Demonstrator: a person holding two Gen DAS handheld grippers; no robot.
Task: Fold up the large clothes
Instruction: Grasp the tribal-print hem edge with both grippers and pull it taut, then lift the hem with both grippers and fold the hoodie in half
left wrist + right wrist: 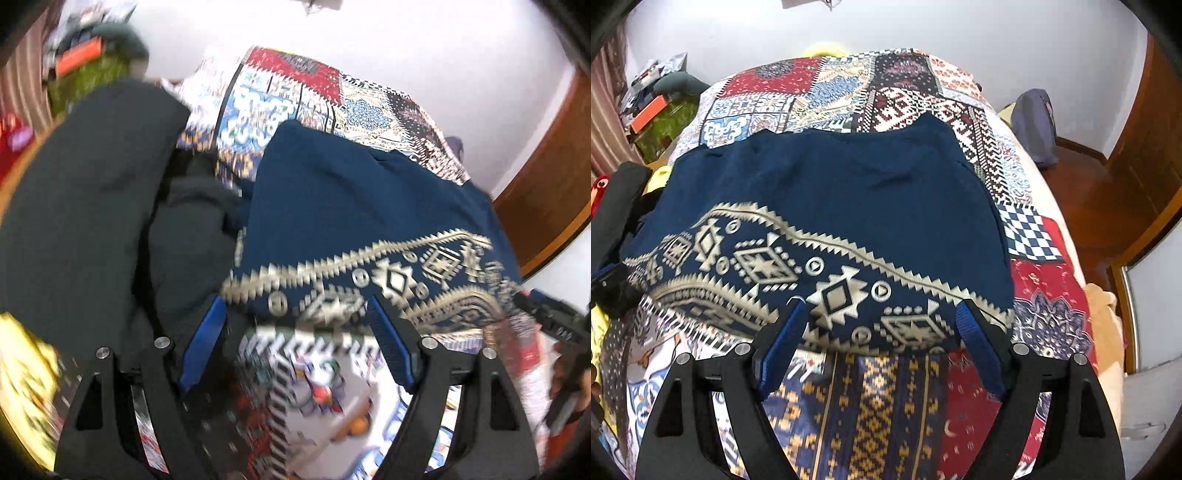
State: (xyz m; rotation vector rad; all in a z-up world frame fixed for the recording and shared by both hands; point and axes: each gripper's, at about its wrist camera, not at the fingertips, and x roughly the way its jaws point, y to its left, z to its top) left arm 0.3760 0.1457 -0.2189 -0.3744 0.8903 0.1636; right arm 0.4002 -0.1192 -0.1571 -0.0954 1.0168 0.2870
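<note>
A navy blue garment [849, 192] with a cream geometric border lies spread on the patchwork bedspread [871, 406]. My right gripper [882, 314] is open, with its blue-padded fingers [783, 347] over the garment's near patterned edge and nothing between them. In the left wrist view the same garment [362, 206] lies ahead. My left gripper [295, 314] is open at the near left corner of the border and holds nothing. The right gripper's black body [554, 321] shows at the right edge of that view. The left view is motion-blurred.
Dark folded clothes [96, 192] lie to the left of the navy garment on the bed. A green cloth with an orange box [661, 122] stands at the far left. A wooden door [1145, 155] and a blue-grey bag [1034, 125] are on the right. The white wall is behind.
</note>
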